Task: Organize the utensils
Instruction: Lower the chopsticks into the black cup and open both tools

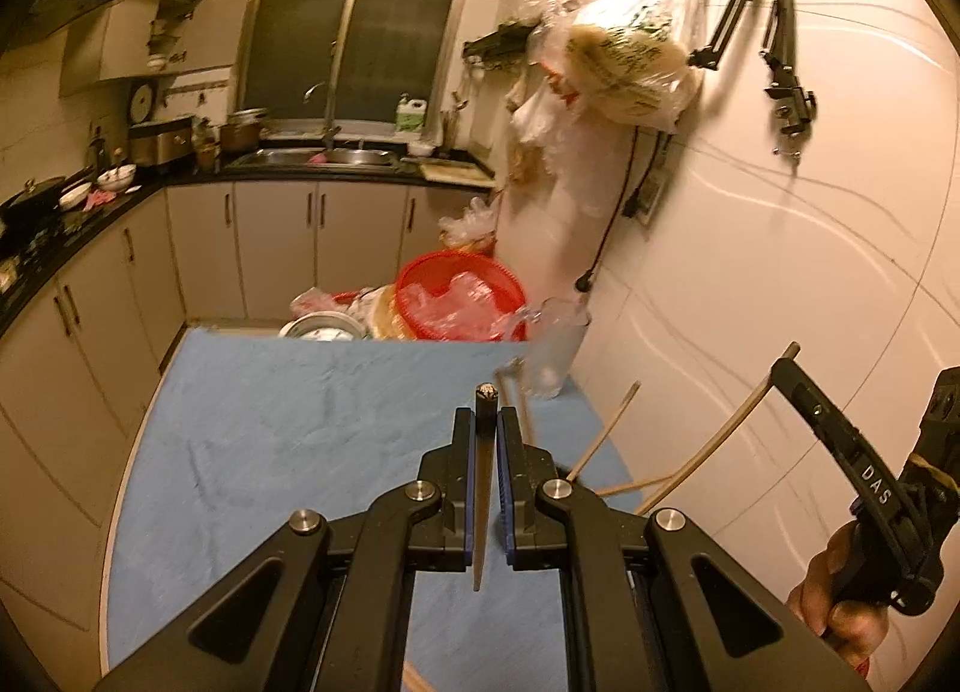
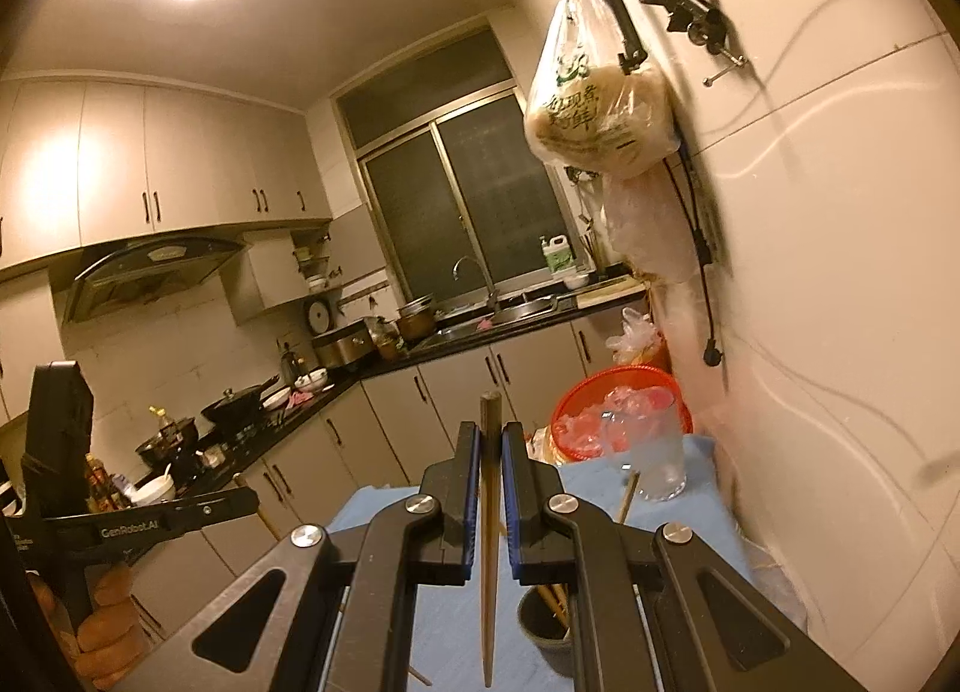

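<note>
Left gripper [image 1: 485,422] was clamped on a dark chopstick [image 1: 483,488], pinched mid-shaft with its decorated blunt end poking past the fingertips and the thin tip pointing back toward the camera; held raised over the blue cloth [image 1: 288,428], probably so it could be carried to a holder rather than dragged. Right of it on the cloth lay loose pale chopsticks [image 1: 606,434], scattered and crossing near the table edge by the wall, still unsorted. Beyond them a clear glass [image 1: 555,350] stood at the far right corner, with a red basket [image 1: 462,302] of plastic behind the table, not part of the job as far as I could judge. Further right, the right gripper [image 2: 491,452] was also clenched, on a light wooden chopstick [image 2: 489,542] gripped along its length, blunt end up, tip down toward the cloth. Just below and right of it sat a small dark cup [image 2: 543,623] already holding a few chopsticks, likely the collection spot; the stick hung close to it but not over the mouth, so a small shift right looked needed before dropping. One more chopstick [image 2: 628,497] leaned beside the glass. Task seemed partway: some sticks in the cup, two in hand, several loose.
</note>
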Motion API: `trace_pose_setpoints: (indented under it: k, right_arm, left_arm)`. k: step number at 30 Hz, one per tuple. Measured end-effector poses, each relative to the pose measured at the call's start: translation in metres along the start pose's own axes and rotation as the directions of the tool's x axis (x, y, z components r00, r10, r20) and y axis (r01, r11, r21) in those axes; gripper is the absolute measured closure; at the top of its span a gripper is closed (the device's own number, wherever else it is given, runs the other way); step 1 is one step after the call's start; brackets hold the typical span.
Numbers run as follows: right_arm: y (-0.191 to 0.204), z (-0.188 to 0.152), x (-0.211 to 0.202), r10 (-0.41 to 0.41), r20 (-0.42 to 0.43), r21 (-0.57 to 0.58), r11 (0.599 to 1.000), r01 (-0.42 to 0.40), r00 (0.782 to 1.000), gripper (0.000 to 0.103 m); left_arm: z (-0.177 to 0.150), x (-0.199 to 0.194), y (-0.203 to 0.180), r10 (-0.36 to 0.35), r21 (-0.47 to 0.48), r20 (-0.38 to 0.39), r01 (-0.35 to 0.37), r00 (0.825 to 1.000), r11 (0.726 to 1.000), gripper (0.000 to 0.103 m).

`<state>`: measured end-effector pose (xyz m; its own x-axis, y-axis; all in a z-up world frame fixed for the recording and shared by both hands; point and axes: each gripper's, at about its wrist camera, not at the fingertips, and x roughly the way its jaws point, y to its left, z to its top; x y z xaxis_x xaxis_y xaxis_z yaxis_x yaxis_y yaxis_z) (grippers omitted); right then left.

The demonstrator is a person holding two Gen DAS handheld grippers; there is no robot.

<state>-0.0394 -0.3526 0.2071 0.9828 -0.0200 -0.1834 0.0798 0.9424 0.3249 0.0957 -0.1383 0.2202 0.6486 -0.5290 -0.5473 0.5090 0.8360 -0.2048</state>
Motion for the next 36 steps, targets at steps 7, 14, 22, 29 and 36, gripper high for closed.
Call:
trace_pose_setpoints:
  k: [7, 14, 22, 29, 36]
  right_arm:
    - [-0.016, 0.022, 0.011, -0.037, 0.036, -0.004, 0.999, 0.037, 0.999, 0.095]
    - [-0.035, 0.019, 0.038, -0.076, 0.012, -0.006, 0.997, 0.076, 0.997, 0.095]
    - [-0.044, -0.005, 0.068, -0.086, -0.064, -0.031, 0.996, 0.084, 0.994, 0.095]
    - [-0.044, -0.032, 0.091, -0.094, -0.154, -0.057, 0.995, 0.086, 0.984, 0.095]
    - [-0.052, -0.049, 0.105, -0.122, -0.231, -0.058, 0.992, 0.112, 0.965, 0.094]
  left_arm:
    - [0.026, 0.025, -0.03, -0.058, 0.001, 0.019, 0.058, 0.998, 0.998, 0.096]
    - [0.032, 0.067, -0.041, -0.076, -0.005, 0.005, 0.076, 0.997, 0.997, 0.096]
    - [0.013, 0.112, -0.033, -0.061, -0.028, -0.08, 0.059, 0.995, 0.998, 0.096]
    - [-0.001, 0.131, -0.024, -0.044, -0.042, -0.132, 0.039, 0.99, 0.998, 0.096]
    - [-0.011, 0.141, -0.016, -0.042, -0.057, -0.173, 0.033, 0.984, 0.998, 0.096]
